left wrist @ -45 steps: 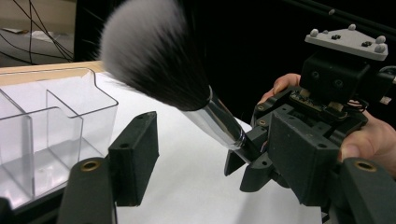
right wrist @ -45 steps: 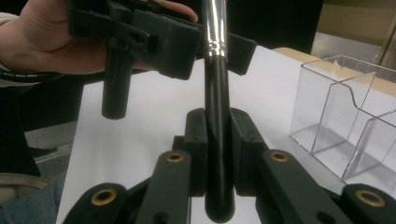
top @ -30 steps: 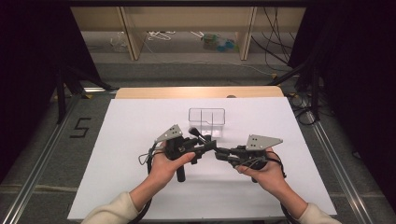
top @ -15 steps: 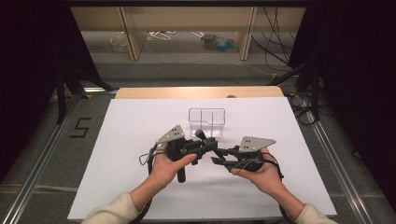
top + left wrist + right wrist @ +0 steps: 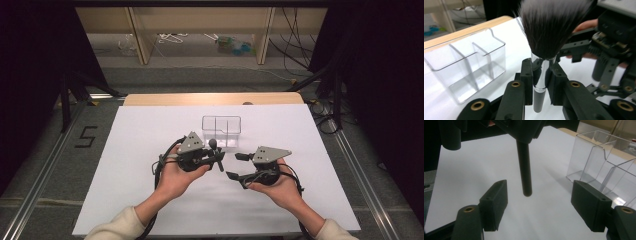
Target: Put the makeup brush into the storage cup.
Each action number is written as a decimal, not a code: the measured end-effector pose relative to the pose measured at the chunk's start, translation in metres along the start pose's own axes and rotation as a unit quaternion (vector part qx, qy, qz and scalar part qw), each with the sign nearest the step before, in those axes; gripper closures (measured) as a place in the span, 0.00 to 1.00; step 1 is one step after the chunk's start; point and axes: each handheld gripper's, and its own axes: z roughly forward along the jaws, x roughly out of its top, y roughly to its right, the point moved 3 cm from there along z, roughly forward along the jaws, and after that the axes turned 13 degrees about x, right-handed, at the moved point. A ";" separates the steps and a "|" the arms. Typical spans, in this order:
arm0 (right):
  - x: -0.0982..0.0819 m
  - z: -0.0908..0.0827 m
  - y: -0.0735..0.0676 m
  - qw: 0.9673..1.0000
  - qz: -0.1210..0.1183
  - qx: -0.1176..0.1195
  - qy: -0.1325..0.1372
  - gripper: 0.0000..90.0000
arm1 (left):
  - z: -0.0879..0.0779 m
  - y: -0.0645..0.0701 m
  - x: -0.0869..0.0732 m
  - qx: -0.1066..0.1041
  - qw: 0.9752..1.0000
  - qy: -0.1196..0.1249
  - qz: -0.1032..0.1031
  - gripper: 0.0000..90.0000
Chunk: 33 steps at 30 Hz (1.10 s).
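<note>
Two claws meet over the white table point(image 5: 125, 200), each held in one of the person's hands. Going left to right: the left claw point(image 5: 218, 161) is clamped on a makeup brush point(image 5: 543, 72), its pads pinching the shiny metal collar just under the bristles. The brush stands upright in that grip, with the dark bristle head above the jaws and the thin dark handle point(image 5: 524, 167) hanging below them. Just beyond the left claw, near its tip, sits a clear plastic organiser point(image 5: 221, 129) with dividers, standing on the table with nothing in it.

The right claw point(image 5: 239, 166) sits just beside the left one; its jaws have just been opening and now stand apart on either side of the handle's lower end, touching nothing.

I judge the brush to be light and stiff along the handle and collar, with a soft head that would crush or splay if squeezed. The smooth metal collar and round handle look slippery, so a firm hold on the handle or collar, never the bristles, seems best.

The bristle tips are cut off at the top of the left gripper view, and from the high view the brush is too small to make out clearly.
</note>
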 end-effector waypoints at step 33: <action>0.001 0.031 0.001 1.000 0.006 0.008 0.016 0.43 | 0.006 0.004 0.000 0.023 0.999 -0.042 0.002 0.85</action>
